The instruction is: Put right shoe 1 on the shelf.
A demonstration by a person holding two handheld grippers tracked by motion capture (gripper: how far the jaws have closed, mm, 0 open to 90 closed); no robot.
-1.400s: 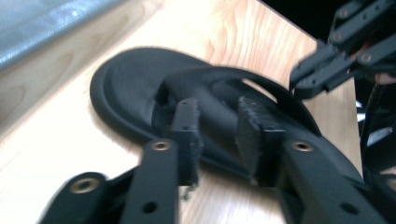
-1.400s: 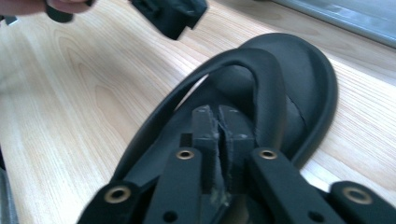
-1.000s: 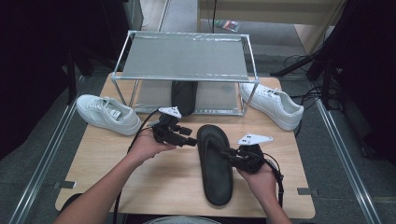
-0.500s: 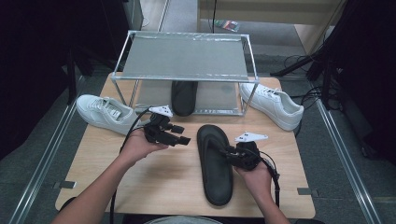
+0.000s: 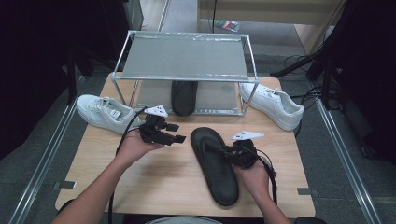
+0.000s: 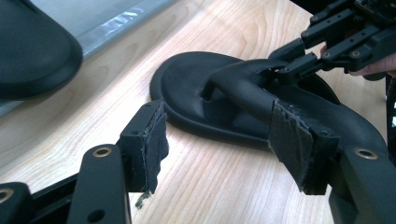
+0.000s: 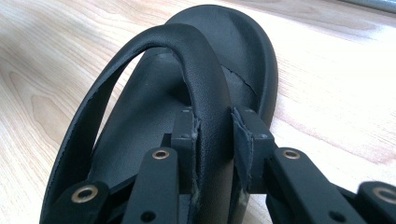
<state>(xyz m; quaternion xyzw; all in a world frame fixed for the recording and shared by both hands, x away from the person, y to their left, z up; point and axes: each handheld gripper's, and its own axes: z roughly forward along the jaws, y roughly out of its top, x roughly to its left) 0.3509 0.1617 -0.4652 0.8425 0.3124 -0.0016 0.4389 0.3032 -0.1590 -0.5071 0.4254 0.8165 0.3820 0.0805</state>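
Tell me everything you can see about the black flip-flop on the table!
The black flip-flop is matte all over and looks rubbery or foamy. It lies flat, sole down, on the wooden table, in front of the metal rack, toe toward it. A Y-shaped strap arches up from a toe post. The right tool is clamped on one side of that strap, its pads pressing both faces. The left tool is open beside the toe, not touching.

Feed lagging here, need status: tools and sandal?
Right tool clamped on sandal strap. Left tool open, empty, beside it. Sandal flat on table.
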